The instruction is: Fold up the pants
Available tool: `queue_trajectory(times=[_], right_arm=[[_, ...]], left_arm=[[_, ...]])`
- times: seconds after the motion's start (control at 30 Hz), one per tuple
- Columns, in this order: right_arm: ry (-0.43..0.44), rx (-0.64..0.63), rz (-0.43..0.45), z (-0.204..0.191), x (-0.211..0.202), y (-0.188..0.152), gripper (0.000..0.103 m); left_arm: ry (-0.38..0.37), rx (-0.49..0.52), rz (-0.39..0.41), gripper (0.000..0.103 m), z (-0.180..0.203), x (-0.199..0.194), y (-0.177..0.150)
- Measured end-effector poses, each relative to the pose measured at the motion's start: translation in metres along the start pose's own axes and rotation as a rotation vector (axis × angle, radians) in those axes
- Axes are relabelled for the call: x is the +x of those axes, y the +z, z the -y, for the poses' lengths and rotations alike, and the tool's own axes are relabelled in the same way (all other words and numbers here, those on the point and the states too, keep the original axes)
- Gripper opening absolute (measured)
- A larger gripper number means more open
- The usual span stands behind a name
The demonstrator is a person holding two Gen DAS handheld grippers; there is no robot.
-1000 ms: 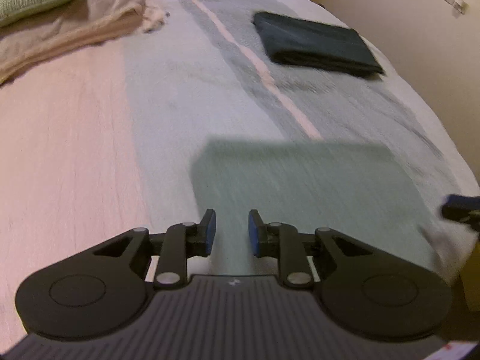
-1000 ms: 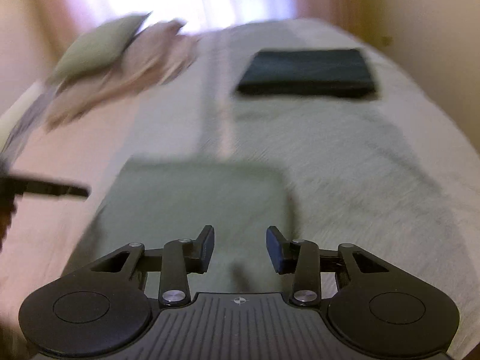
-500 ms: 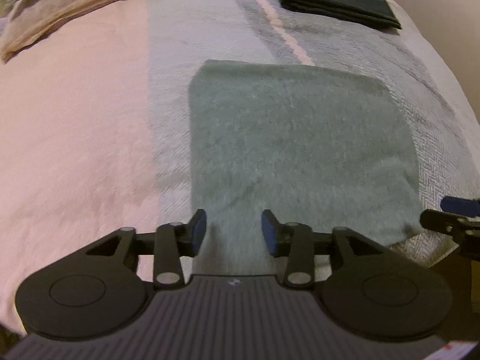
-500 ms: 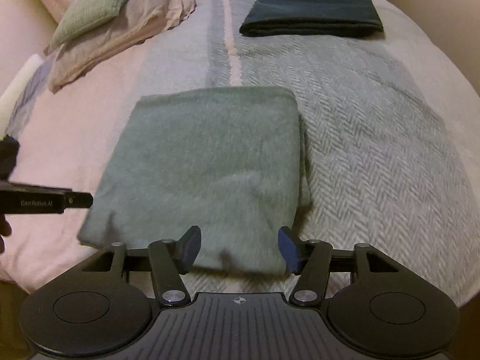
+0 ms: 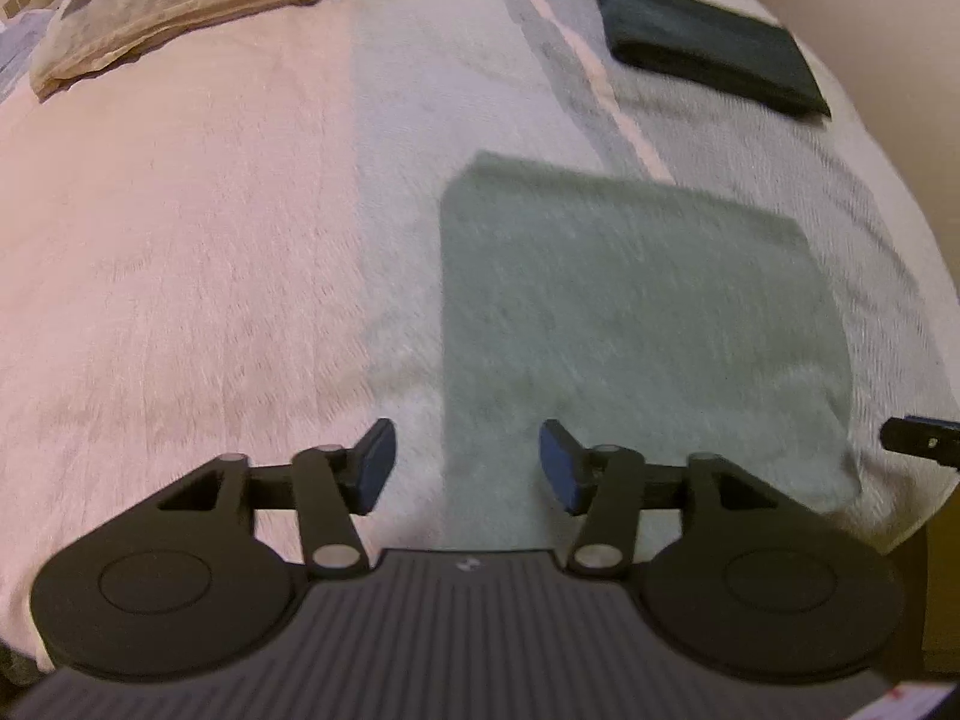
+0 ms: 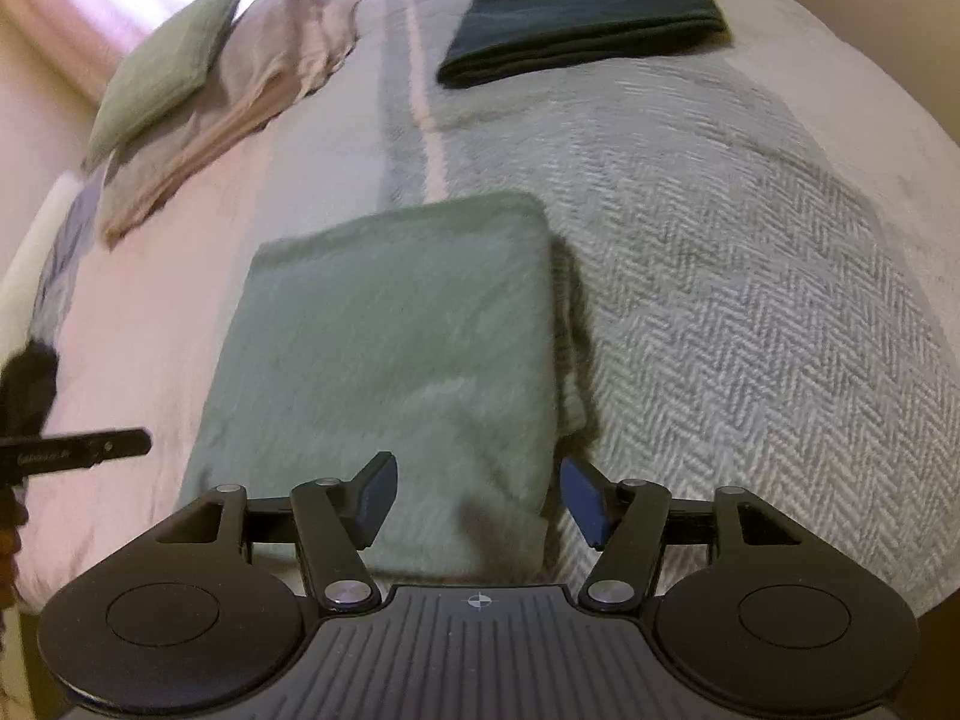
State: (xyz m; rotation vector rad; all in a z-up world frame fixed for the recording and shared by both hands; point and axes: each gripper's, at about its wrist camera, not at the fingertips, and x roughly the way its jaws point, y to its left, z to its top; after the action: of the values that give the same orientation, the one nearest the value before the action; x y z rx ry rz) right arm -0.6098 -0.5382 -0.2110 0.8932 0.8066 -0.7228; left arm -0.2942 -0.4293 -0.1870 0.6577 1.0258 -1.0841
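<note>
Two grippers hang over a bed [image 5: 180, 252] whose cover is pink on the left of both frames and grey herringbone on the right, with a pale stripe running up toward the top. Sage-green folded pants [image 6: 390, 360] lie flat as a neat rectangle in the centre of the right wrist frame, and right of centre in the left wrist frame [image 5: 630, 312]. A dark folded garment [image 6: 582, 18] sits well apart from them near the upper right. Pillows [image 6: 198, 84], one green on top of beige ones, fill the upper left. The left gripper [image 5: 467, 465] has just been opening; its jaws stand apart above the pants' left edge, pressing on nothing. The right gripper [image 6: 477, 495] has likewise just been opening, its jaws spread over the pants' near right corner, with nothing clamped.
</note>
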Motion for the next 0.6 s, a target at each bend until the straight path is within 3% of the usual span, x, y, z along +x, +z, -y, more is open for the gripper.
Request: queue_trajectory(times=[0.1,0.2,0.33,0.6], right_arm=[[-0.002,0.04,0.02,0.007,0.001,0.01,0.062],[-0.029,0.062,0.027,0.009,0.004,0.018,0.063],[-0.072,0.063,0.009,0.002,0.01,0.025,0.063],[-0.065,0.059,0.011,-0.002,0.011,0.02,0.063]], left_arm=[[-0.013,0.033,0.018,0.056,-0.016,0.01,0.01],[0.011,0.066,-0.014,0.056,-0.021,0.021,0.022],[-0.015,0.089,-0.022,0.059,-0.02,0.023,0.033],[-0.048,0.1,-0.036,0.06,-0.012,0.024,0.033]])
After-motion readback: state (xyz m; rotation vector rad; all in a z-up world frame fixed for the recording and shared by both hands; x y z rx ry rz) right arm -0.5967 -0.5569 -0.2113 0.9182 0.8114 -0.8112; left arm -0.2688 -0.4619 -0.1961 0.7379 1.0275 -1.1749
